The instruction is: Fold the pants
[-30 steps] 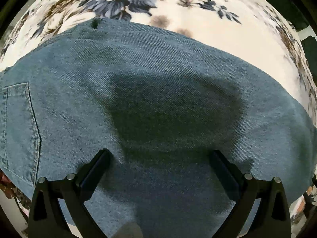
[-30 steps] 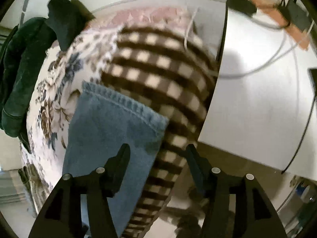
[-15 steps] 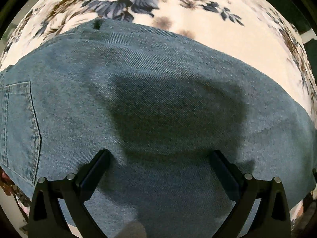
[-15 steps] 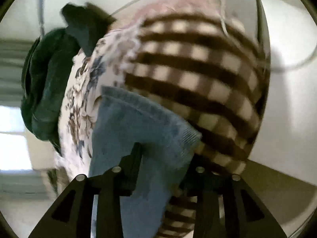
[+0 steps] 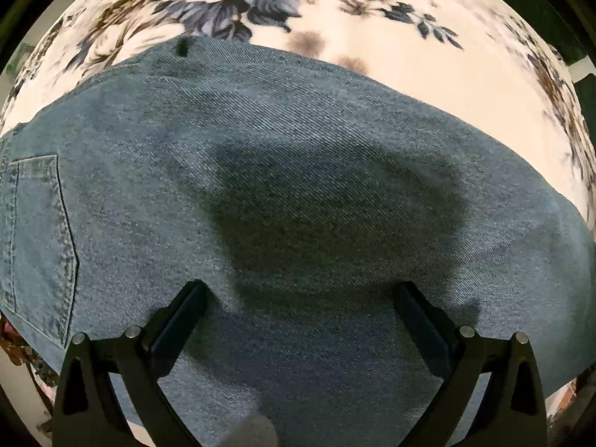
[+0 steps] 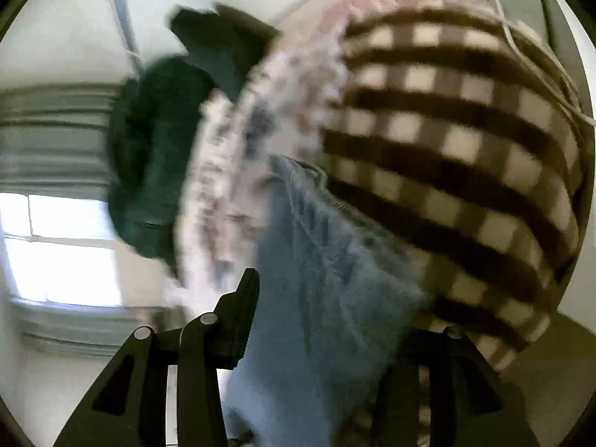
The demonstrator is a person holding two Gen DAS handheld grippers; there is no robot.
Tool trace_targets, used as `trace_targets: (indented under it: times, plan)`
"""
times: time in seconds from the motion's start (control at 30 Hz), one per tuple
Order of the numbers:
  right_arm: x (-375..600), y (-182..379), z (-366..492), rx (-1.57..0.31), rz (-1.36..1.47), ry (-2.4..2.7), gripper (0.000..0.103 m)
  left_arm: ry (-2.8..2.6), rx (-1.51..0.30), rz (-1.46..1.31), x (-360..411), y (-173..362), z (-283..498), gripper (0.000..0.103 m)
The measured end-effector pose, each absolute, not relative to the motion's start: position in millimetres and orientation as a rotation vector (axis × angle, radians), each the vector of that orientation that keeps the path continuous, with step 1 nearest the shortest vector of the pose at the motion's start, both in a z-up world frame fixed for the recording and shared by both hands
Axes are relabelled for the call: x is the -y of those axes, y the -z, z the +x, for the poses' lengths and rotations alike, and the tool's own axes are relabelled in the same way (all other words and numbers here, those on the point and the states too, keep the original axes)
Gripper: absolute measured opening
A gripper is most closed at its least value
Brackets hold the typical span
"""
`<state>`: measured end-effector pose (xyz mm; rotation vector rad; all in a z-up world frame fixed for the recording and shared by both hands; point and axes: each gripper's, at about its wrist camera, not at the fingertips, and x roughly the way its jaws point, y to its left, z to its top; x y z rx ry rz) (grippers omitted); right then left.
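Blue denim pants (image 5: pixel 298 193) lie flat on a floral bedspread (image 5: pixel 409 44), with a back pocket (image 5: pixel 37 246) at the left. My left gripper (image 5: pixel 300 298) is open, its fingers spread wide and resting on or just above the denim. In the blurred right wrist view, my right gripper (image 6: pixel 327 298) is shut on the hem end of a pant leg (image 6: pixel 327 260), which rises between the fingers. The right finger is mostly hidden behind the cloth.
A brown-and-cream checked blanket (image 6: pixel 465 156) lies beside the pant leg. A dark green garment (image 6: pixel 156 156) is piled at the far edge of the floral bedspread (image 6: pixel 231 171). A window (image 6: pixel 56 253) shows at the left.
My right gripper closed on the pant leg hem and lifted, swinging its view left toward the window. My left gripper stayed open over the denim, barely moving.
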<state>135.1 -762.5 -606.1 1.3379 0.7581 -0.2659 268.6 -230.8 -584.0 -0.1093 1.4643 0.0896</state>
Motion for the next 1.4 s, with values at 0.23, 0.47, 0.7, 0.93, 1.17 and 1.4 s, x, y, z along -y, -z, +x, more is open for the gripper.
trace_targets:
  times: [0.23, 0.47, 0.7, 0.93, 1.17, 1.4]
  plan:
    - [754.9, 611.2, 155.8, -0.808, 1.292, 0.394, 0.012, -0.086, -1.468, -0.106, 230.5, 585.2, 269.6, 0.103]
    - [724.4, 540.9, 165.3, -0.762, 1.180, 0.354, 0.010, -0.062, -1.476, -0.079, 233.9, 579.1, 272.2, 0.103]
    - [643.2, 463.0, 182.4, -0.764, 1.044, 0.247, 0.010, -0.057, -1.380, -0.035, 220.7, 537.6, 273.6, 0.103]
    - [521.1, 437.2, 205.0, -0.828, 0.971, 0.090, 0.010, -0.069, -1.310, -0.089, 164.9, 493.1, 267.7, 0.103]
    - [405.1, 483.7, 220.1, -0.952, 0.946, -0.015, 0.010, -0.167, -1.324, -0.198, 74.0, 483.3, 245.5, 0.103]
    - [307.7, 537.9, 227.1, -1.103, 0.783, -0.049, 0.010, -0.289, -1.354, -0.253, 0.2, 491.2, 211.9, 0.103]
